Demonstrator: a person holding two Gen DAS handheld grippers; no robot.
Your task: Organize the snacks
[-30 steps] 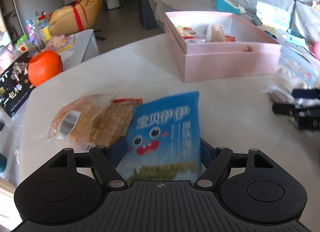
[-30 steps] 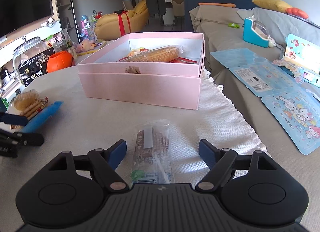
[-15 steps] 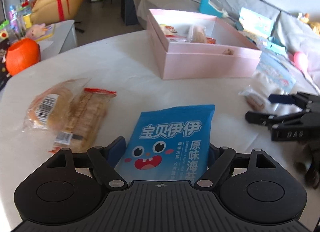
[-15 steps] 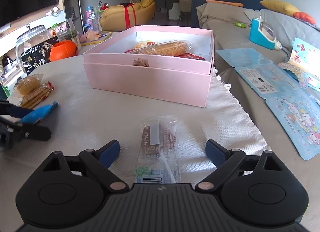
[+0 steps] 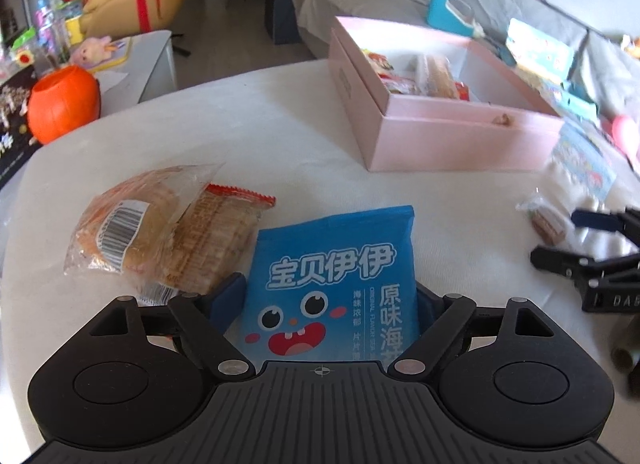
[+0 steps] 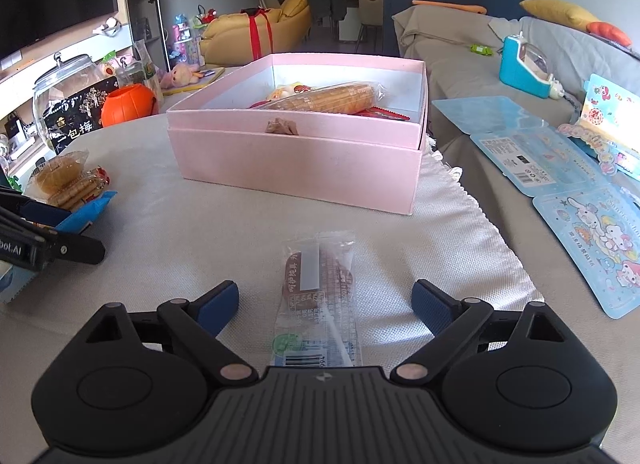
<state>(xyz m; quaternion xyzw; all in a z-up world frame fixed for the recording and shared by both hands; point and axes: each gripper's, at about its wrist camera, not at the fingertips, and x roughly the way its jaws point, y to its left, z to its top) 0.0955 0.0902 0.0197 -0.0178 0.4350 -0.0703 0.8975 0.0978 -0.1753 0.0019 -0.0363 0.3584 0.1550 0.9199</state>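
1. Gripping of the blue seaweed packet by the left gripper was observed; both blue pads were pressed against the packet's sides, and the packet stood tilted up off the white tablecloth.
2. The pink box was taken as the landmark. It was found open, with a long wafer packet and other wrapped snacks inside.
3. The blue seaweed packet was located in front of the pink box and to its left, well apart from it.
4. A bagged bun and a cracker packet were noted lying together just left of the seaweed packet, on the same side of the pink box.
5. The right gripper was found spread wide, holding nothing. A clear-wrapped brown snack was seen lying flat between its fingers, touched by neither, directly in front of the pink box.
6. An orange pumpkin pot was recorded beyond the pink box's left end.
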